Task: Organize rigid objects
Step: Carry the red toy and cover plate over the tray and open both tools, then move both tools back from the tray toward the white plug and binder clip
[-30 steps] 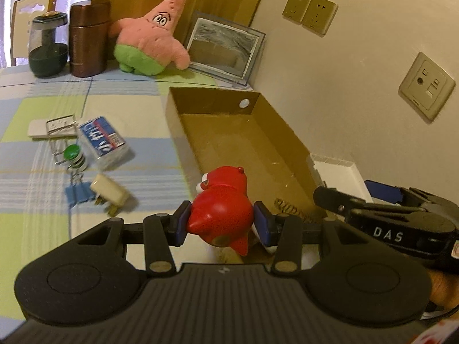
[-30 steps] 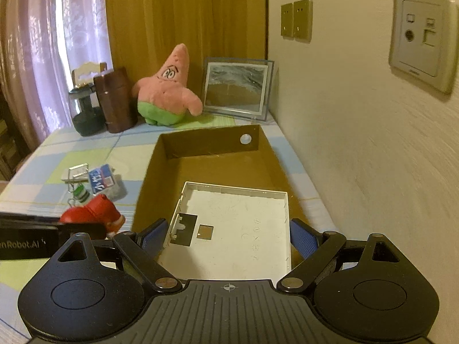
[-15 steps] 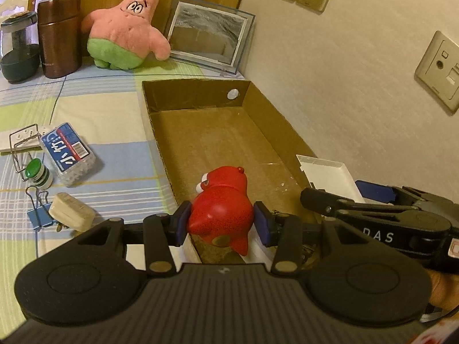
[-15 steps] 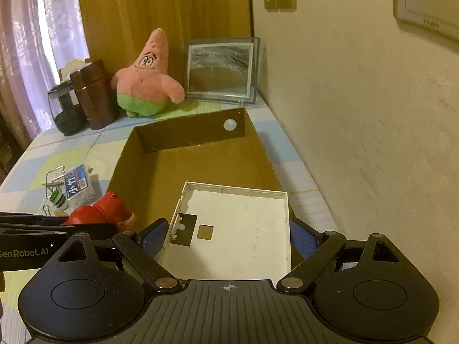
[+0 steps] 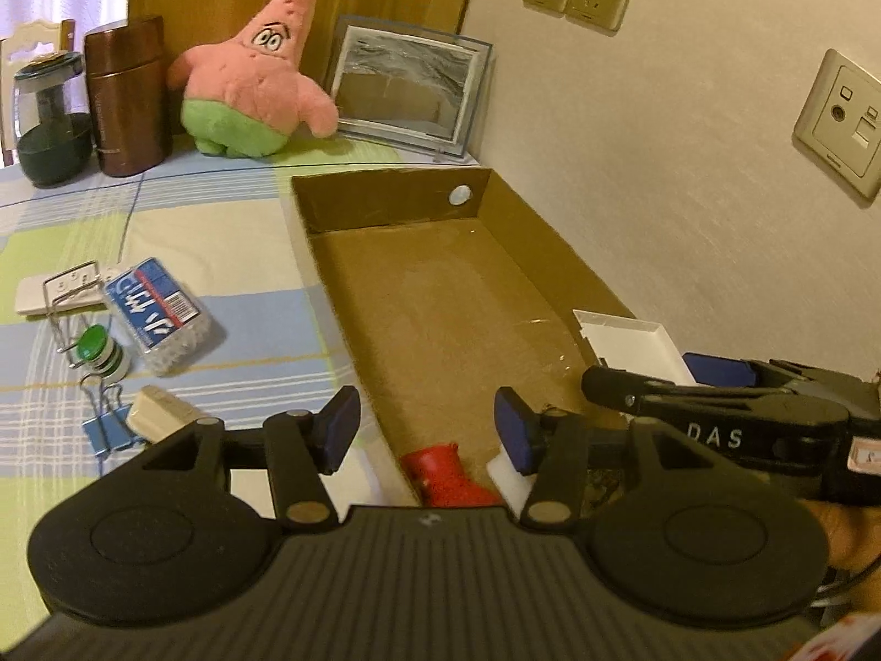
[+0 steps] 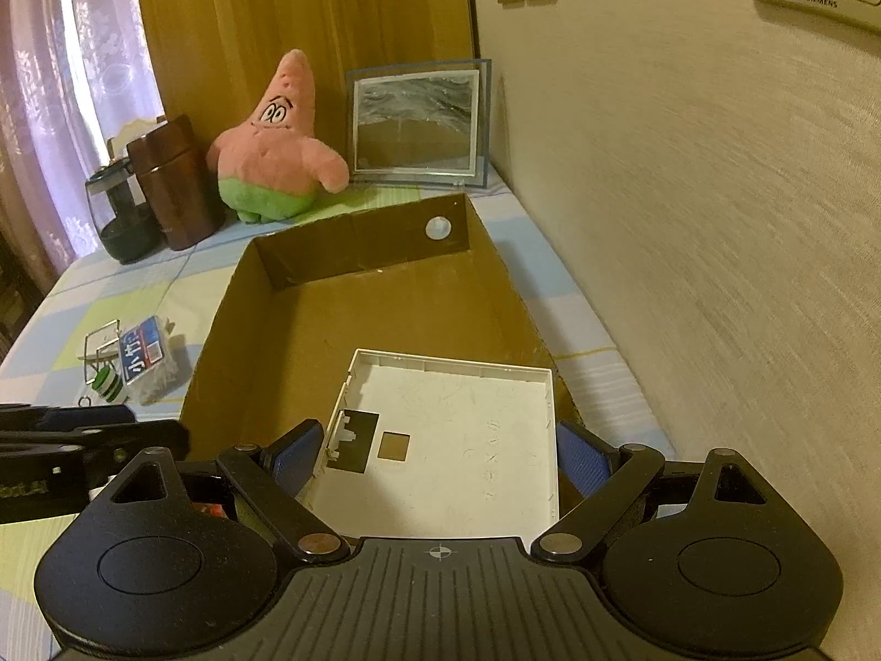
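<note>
My left gripper [image 5: 427, 432] hovers over the near end of the open cardboard box [image 5: 385, 204], and its jaws are opening with nothing between the blue pads. The red toy figure [image 5: 446, 476] lies below them on the box floor, half hidden by the gripper body. My right gripper [image 6: 440, 460] is shut on a white plastic tray [image 6: 457, 429], one pad against each side edge. It holds the tray level over the box [image 6: 330, 319] near the right wall. From the left wrist view the tray [image 5: 627, 339] shows above the box's right rim.
Left of the box on the checked cloth lie a blue-labelled clear case [image 5: 157, 319], a green-capped bottle [image 5: 102, 352], a blue binder clip [image 5: 104, 432], a beige plug [image 5: 159, 418] and a white remote [image 5: 38, 297]. A pink plush [image 5: 253, 77], picture frame [image 5: 407, 93] and brown canister [image 5: 129, 99] stand behind.
The left jaws have opened and the red toy has dropped from between them to the box floor. The right gripper still holds the white tray in about the same place.
</note>
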`<control>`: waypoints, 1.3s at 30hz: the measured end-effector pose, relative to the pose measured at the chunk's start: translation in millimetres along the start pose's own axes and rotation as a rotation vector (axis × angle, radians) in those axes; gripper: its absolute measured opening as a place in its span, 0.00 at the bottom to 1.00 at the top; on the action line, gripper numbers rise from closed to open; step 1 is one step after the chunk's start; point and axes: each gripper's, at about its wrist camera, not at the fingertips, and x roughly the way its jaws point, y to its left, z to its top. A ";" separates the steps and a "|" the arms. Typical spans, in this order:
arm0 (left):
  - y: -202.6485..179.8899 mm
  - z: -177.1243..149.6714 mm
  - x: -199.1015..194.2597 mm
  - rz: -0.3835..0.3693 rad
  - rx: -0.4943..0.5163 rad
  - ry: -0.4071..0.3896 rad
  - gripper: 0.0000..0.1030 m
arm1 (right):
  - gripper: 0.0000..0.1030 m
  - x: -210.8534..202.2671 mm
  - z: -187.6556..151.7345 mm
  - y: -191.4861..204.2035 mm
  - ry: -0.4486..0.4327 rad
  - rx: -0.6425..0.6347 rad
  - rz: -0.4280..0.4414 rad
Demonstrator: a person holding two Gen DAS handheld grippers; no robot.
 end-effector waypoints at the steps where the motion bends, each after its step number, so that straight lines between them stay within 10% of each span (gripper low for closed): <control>1: 1.7 -1.8 -1.8 0.003 -0.001 0.001 0.47 | 0.85 0.9 -0.1 0.0 0.003 0.000 0.001; 39: 45.3 -40.6 -59.3 0.074 -0.095 -0.010 0.47 | 0.92 -52.6 -25.3 47.3 -0.060 0.017 0.065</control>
